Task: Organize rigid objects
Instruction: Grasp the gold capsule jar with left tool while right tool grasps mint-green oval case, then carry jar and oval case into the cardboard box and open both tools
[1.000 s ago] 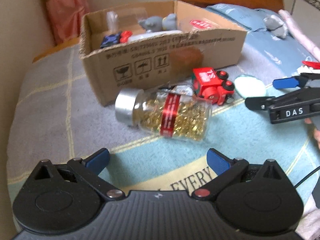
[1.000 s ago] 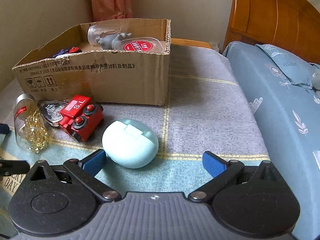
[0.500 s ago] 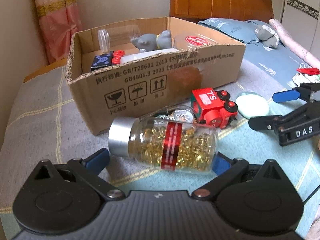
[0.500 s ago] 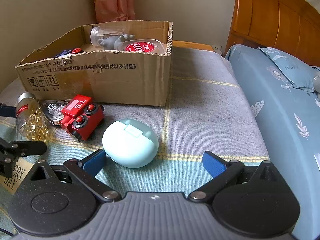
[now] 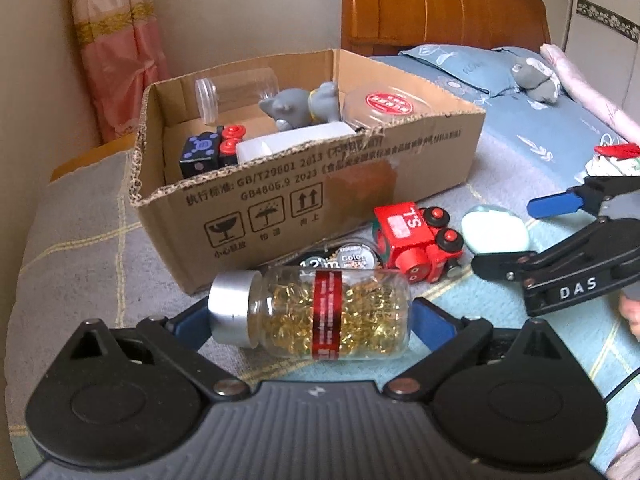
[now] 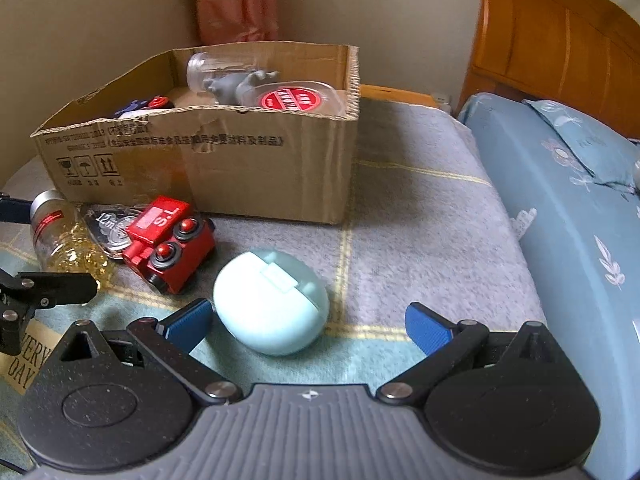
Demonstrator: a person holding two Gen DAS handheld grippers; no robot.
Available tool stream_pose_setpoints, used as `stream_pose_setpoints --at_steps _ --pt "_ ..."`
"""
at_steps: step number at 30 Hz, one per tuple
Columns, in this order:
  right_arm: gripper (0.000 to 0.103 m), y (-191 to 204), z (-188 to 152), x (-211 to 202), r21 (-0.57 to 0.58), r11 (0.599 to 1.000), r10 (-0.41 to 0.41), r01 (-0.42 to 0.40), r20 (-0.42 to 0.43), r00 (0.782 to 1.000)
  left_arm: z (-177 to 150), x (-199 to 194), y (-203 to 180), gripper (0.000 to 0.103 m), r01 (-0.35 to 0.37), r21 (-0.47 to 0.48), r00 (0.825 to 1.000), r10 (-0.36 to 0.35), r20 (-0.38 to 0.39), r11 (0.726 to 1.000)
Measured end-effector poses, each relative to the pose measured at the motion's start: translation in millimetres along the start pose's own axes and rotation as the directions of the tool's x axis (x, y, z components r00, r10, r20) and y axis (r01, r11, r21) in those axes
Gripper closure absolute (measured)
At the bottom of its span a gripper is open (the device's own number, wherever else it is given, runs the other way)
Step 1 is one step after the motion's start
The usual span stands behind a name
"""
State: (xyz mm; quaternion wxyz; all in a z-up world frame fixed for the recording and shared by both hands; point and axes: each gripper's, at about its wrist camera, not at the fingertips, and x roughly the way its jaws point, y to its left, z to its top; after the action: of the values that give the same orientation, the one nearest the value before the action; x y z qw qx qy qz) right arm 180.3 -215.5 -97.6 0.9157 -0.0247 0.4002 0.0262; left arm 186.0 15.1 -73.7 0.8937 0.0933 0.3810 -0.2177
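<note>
Two grippers are mine here. Nearest me, the capsule bottle (image 5: 320, 316) lies on its side on the bed blanket (image 5: 80, 264), between the blue pads of my left gripper (image 5: 312, 322). Its long axis runs crosswise, silver cap toward nine o'clock and base toward three o'clock, with a red label band around its middle. My left gripper's jaws have just been closing a little around it; the pads sit right at the cap and the base, but I cannot tell whether they press on the bottle.

My right gripper (image 6: 308, 322) stands wide open and holds nothing. The pale blue oval case (image 6: 272, 300) lies between its pads, close to the left one, with a clear gap to the right one.

Just beyond the bottle, at about one o'clock, a round clear-cased item marked "Color" (image 5: 348, 258) lies flat, and beside it the red toy train (image 5: 416, 240) sits on its wheels. Farther out, at twelve o'clock, the open cardboard box (image 5: 280, 184) rests on the blanket; inside it I see a clear jar (image 5: 236, 90), a grey animal figure (image 5: 296, 108), a red-labelled lid (image 5: 388, 104), a dark cube (image 5: 200, 154) and a white block (image 5: 292, 144).

The blanket is grey with yellow lines, turning light blue near me. Behind stand a wooden headboard (image 5: 440, 4), a blue pillow (image 5: 460, 64), a pink curtain (image 5: 116, 40) and a beige wall (image 6: 80, 20).
</note>
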Motion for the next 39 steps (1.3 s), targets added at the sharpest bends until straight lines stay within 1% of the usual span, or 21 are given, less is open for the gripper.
stream_pose_setpoints --at_steps 3,4,5,7,8,10,14,16,19,24,25,27,30,35,39 --pt "0.0 0 3 1 -0.029 0.999 0.027 -0.027 -0.009 1.0 3 -1 -1 0.004 -0.006 -0.009 1.0 0.006 0.006 1.0" --pt "0.001 0 4 1 -0.042 0.998 0.037 -0.037 -0.011 0.999 4 -2 -1 0.004 -0.008 -0.012 1.0 0.008 0.008 1.0" --pt "0.003 0 5 0 -0.053 0.997 0.047 -0.048 -0.009 0.999 5 -2 -1 0.005 -0.007 -0.015 1.0 0.007 0.01 1.0" --pt "0.012 1 7 -1 -0.073 0.995 0.063 -0.064 -0.009 0.998 7 -3 -1 0.008 -0.015 -0.021 1.0 0.015 0.008 1.0" --pt "0.013 2 8 -2 -0.082 0.994 0.07 -0.071 -0.012 0.997 8 -3 0 0.009 -0.015 -0.02 1.0 0.015 0.007 1.0" --pt "0.02 3 9 -3 -0.1 0.991 0.085 -0.086 -0.014 0.996 8 -4 1 0.01 -0.014 -0.022 1.0 0.014 0.005 1.0" --pt "0.025 4 12 -4 -0.127 0.986 0.109 -0.111 -0.023 0.994 9 -5 1 0.01 -0.017 -0.018 1.0 0.017 -0.004 1.0" --pt "0.029 4 14 -4 -0.138 0.983 0.115 -0.118 -0.028 0.993 9 -6 -2 0.01 -0.022 0.001 1.0 0.022 -0.005 1.0" --pt "0.029 4 16 -4 -0.151 0.981 0.119 -0.123 -0.034 0.992 10 -8 -5 0.01 -0.033 0.022 0.999 0.034 -0.007 0.999" --pt "0.03 1 16 -3 -0.165 0.976 0.137 -0.142 -0.04 0.99 12 -8 -6 0.01 -0.037 0.029 0.999 0.038 -0.008 0.999" --pt "0.035 1 17 -3 -0.167 0.975 0.142 -0.147 -0.042 0.989 13 -8 -7 0.01 -0.039 0.036 0.999 0.039 -0.01 0.999" --pt "0.042 1 17 -6 -0.174 0.973 0.143 -0.149 -0.047 0.989 13 -8 -7 0.01 -0.035 0.044 0.999 0.036 -0.017 0.998" --pt "0.042 2 16 -8 -0.194 0.97 0.142 -0.15 -0.053 0.988 14 -10 -6 0.01 -0.016 0.043 0.999 0.018 -0.032 0.999" --pt "0.042 -1 15 -13 -0.188 0.968 0.153 -0.166 -0.083 0.985 16 -14 -5 0.01 -0.001 0.033 0.998 0.003 -0.068 0.999" --pt "0.042 -1 15 -24 -0.219 0.961 0.152 -0.168 -0.089 0.984 19 -24 -2 0.01 0.028 0.022 0.996 -0.026 -0.088 0.999"
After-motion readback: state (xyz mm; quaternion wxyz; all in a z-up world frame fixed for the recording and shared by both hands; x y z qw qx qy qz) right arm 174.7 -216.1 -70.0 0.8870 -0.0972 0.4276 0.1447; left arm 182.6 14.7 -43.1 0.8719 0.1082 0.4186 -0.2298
